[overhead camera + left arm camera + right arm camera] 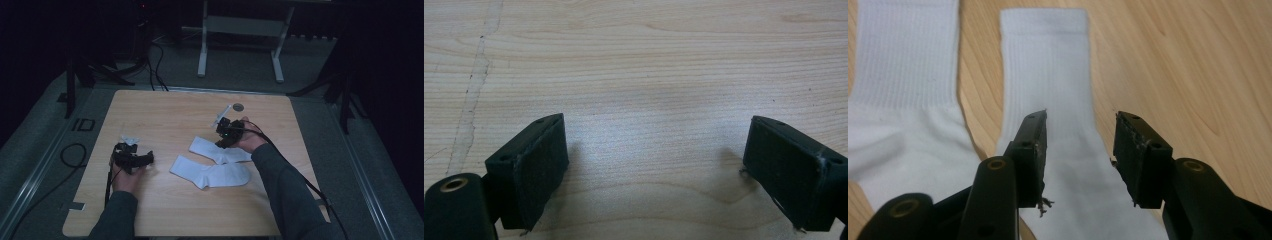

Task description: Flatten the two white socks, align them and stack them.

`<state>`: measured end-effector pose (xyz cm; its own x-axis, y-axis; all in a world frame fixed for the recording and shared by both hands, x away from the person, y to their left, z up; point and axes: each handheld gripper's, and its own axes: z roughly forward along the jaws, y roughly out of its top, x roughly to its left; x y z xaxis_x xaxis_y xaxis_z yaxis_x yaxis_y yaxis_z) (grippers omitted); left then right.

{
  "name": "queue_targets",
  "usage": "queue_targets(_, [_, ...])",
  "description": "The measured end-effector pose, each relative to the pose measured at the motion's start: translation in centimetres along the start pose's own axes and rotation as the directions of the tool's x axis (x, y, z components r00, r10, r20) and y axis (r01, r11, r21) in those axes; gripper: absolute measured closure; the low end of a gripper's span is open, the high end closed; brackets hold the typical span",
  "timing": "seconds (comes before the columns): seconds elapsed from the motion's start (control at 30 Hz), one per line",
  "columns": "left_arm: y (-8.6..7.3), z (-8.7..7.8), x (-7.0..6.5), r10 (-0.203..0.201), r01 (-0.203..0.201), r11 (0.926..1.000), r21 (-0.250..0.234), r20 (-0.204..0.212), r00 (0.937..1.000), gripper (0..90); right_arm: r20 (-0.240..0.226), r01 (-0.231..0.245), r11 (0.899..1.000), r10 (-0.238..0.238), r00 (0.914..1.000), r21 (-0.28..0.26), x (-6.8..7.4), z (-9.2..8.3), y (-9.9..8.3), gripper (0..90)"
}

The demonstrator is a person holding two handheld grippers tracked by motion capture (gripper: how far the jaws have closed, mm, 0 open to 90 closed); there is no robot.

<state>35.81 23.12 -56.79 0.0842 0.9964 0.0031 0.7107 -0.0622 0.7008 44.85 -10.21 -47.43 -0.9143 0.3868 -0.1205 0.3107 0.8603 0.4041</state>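
Note:
Two white socks lie side by side on the wooden table (165,107). The nearer sock (210,172) is in the middle, the farther sock (220,151) just behind it. My right gripper (223,136) hovers over the farther sock. In the right gripper view its jaws (1080,145) stand partly apart above that sock (1048,75), gripping nothing, with the other sock (903,100) to the left. My left gripper (142,160) rests low at the table's left. Its jaws (654,160) are wide open over bare wood.
A thin white stick-like item (221,114) and a small dark round disc (238,106) lie near the table's far edge. White frame legs (202,50) stand on the floor beyond. A cable loop (72,155) lies left of the table.

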Motion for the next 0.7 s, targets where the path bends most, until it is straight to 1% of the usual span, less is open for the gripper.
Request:
queue_targets(0.03, [0.0, 0.0, 0.0, 0.000, 0.000, 1.0000, 0.000, 0.000, 1.0000, 10.8, 0.000, 0.000, 1.000, 0.000, 1.0000, 0.000, 0.0, 0.0, 0.0, 56.2])
queue_targets(0.07, [0.0, 0.0, 0.0, 0.000, 0.000, 1.0000, 0.000, 0.000, 1.0000, 10.8, -0.006, 0.010, 1.000, -0.010, 0.9999, 0.003, 0.0, 0.2, 0.2, 56.4])
queue_targets(0.1, [0.0, 0.0, 0.0, 0.000, 0.000, 1.0000, 0.000, 0.000, 1.0000, 10.8, -0.014, 0.020, 1.000, -0.020, 0.9997, 0.021, 0.2, 0.7, 0.8, 56.4])
queue_targets(0.17, [0.0, 0.0, 0.0, 0.000, 0.000, 1.0000, 0.000, 0.000, 1.0000, 10.8, -0.028, 0.033, 0.999, -0.032, 0.9991, 0.031, 0.3, 1.2, 1.2, 56.3])
queue_targets(0.37, [0.0, 0.0, 0.0, -0.001, 0.001, 1.0000, 0.000, 0.000, 1.0000, 10.9, -0.043, 0.058, 0.994, -0.055, 0.9976, 0.088, 0.6, 3.0, 1.8, 56.1])
queue_targets(0.47, [0.0, 0.0, 0.0, -0.001, 0.001, 1.0000, 0.000, 0.000, 1.0000, 10.9, -0.048, 0.063, 0.994, -0.058, 0.9972, 0.094, 0.6, 3.5, 2.0, 55.9])
queue_targets(0.5, [0.0, 0.0, 0.0, -0.001, 0.001, 1.0000, 0.000, 0.000, 1.0000, 10.9, -0.061, 0.056, 0.995, -0.050, 0.9968, 0.089, 0.6, 4.0, 2.1, 55.7])
queue_targets(0.7, [0.0, 0.0, 0.0, -0.001, 0.001, 1.0000, 0.000, -0.001, 1.0000, 10.9, -0.083, 0.059, 0.990, -0.049, 0.9954, 0.129, 0.4, 5.7, 2.4, 53.7])
